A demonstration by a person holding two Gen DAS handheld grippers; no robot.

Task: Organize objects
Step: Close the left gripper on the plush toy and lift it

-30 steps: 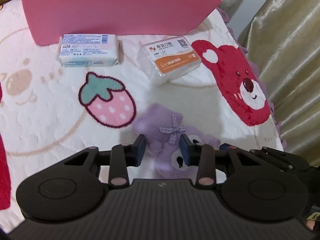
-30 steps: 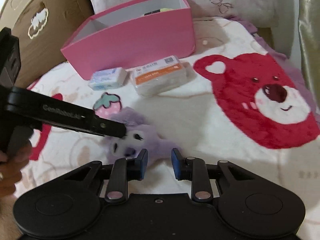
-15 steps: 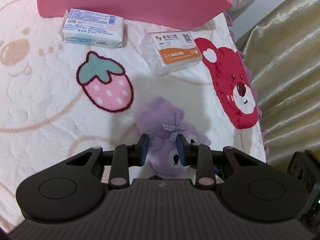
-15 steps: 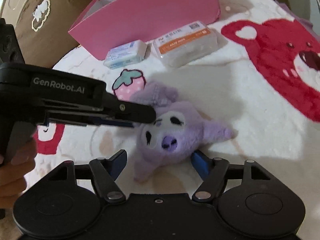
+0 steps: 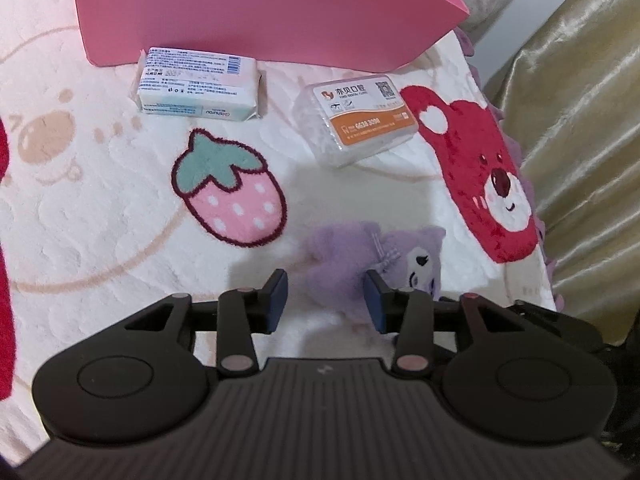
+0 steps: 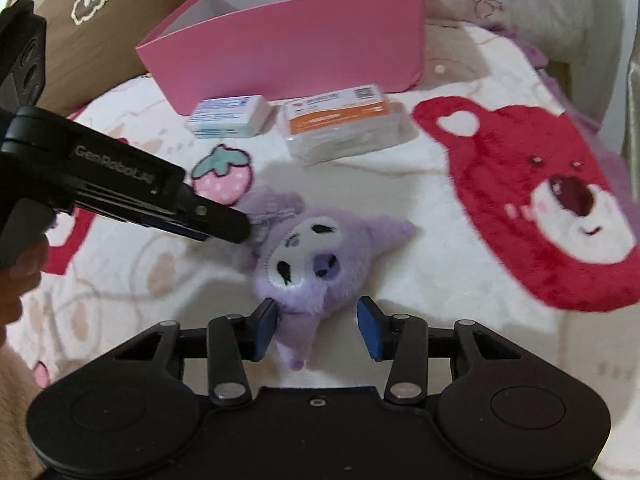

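Note:
A purple plush toy (image 5: 352,264) (image 6: 320,256) lies face up on the blanket. My left gripper (image 5: 326,302) (image 6: 236,232) straddles the end with the bow. Its jaws are opening, and the left pad stands off the fur. My right gripper (image 6: 318,330) straddles the plush's lower end. Its jaws are closing, with a gap still showing at the right pad. Behind stands an open pink box (image 5: 260,12) (image 6: 288,52). In front of it lie a tissue pack (image 5: 200,84) (image 6: 230,116) and a clear box with an orange label (image 5: 360,120) (image 6: 340,124).
The blanket (image 5: 100,220) carries a strawberry print (image 5: 228,196) and a red bear print (image 6: 540,200). A gold curtain (image 5: 580,120) hangs past its right edge. A brown pillow (image 6: 80,20) lies behind the box on the left. A hand (image 6: 16,280) holds the left gripper.
The left jaws were pinched on the plush half a second ago and have spread off it. The right jaws swung wide around the plush and have since narrowed. The plush shifted a little.

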